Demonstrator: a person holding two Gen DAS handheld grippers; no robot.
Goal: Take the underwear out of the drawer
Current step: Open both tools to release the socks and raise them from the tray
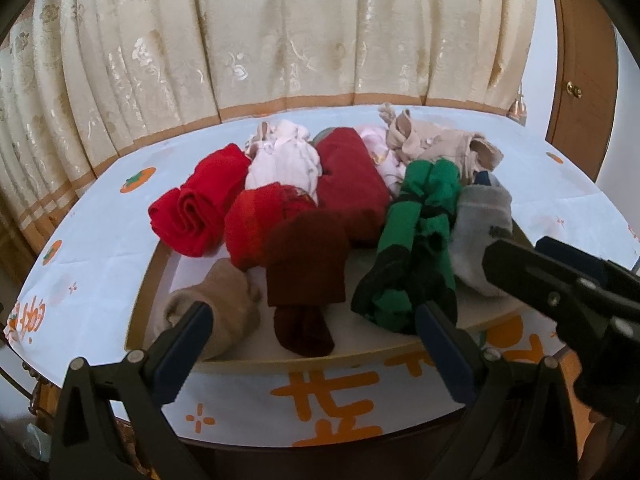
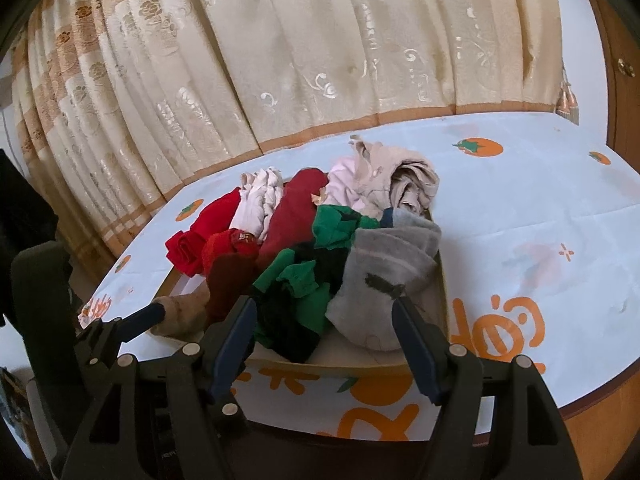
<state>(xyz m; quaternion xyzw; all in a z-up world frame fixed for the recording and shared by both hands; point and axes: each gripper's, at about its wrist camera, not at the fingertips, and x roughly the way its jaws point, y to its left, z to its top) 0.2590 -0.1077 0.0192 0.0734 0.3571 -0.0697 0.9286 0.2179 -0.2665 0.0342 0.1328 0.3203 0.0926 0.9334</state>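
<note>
Garments fill the shallow pale wooden drawer (image 1: 400,354), which sits on the desk under a white cloth with orange print (image 1: 100,216). Rolled red underwear (image 1: 192,210), a dark maroon folded piece (image 1: 306,264), a green-and-black bundle (image 1: 416,240) and a grey sock (image 2: 384,276) all lie inside. The left gripper (image 1: 312,316) hovers at the drawer's near edge, jaws spread wide, nothing between them. The right gripper (image 2: 324,314) has its jaws parted around the grey sock's near end, pads not visibly pressing it.

Black gripper frames (image 1: 312,320) — blue fingers (image 1: 182,346), silver screws.
</note>
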